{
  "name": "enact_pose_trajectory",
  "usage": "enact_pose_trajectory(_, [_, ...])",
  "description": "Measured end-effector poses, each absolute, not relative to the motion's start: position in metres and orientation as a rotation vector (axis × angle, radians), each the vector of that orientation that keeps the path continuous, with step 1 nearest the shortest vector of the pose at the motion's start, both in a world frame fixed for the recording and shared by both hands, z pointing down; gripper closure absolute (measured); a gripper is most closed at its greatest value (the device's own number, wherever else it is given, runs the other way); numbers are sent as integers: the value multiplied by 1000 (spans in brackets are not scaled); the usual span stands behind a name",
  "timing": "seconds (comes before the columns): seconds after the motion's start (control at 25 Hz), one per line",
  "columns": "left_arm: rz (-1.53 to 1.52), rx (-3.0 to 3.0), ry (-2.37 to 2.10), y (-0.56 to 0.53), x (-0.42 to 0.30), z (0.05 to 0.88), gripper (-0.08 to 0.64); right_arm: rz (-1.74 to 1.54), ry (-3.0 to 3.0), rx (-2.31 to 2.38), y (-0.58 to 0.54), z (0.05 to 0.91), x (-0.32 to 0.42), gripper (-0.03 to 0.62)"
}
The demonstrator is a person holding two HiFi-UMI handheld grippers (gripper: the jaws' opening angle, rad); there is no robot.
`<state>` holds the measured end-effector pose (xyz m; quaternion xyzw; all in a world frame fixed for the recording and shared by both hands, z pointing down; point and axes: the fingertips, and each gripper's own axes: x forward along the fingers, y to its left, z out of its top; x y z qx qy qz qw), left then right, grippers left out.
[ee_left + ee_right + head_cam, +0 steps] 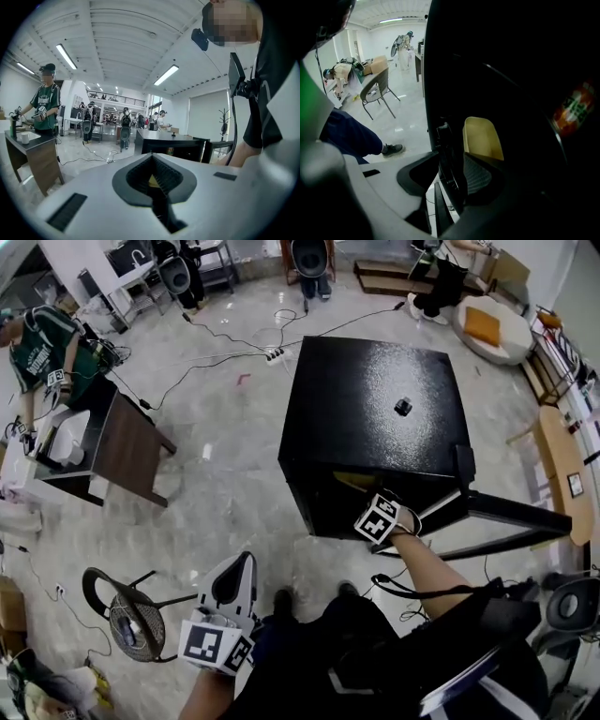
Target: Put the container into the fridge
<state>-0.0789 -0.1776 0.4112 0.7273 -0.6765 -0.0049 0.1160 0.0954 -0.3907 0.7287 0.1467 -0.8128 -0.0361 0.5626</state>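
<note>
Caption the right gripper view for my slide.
Open right gripper at the black fridge, a pale yellow container resting inside just beyond its jaws.

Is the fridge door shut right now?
No, the door of the fridge stands swung wide open in the head view.

The person wears a black short-sleeved top (276,84), dark blue trousers (347,133) and black shoes (281,599) with pale soles. A thin black cable (398,585) loops beside the right forearm. Each hand carries a pale grey moulded tool, the left tool (248,559) and the right tool (450,153), with dark grey ribbed lining on the inner faces of its jaws. Each bears a cube (380,519) of black-and-white square markers
</note>
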Motion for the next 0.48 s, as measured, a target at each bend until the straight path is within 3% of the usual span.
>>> enact_pose_trajectory(0.48, [-21, 2340, -1746, -190, -106, 406, 552, 45, -2135, 561, -335, 634, 54, 510])
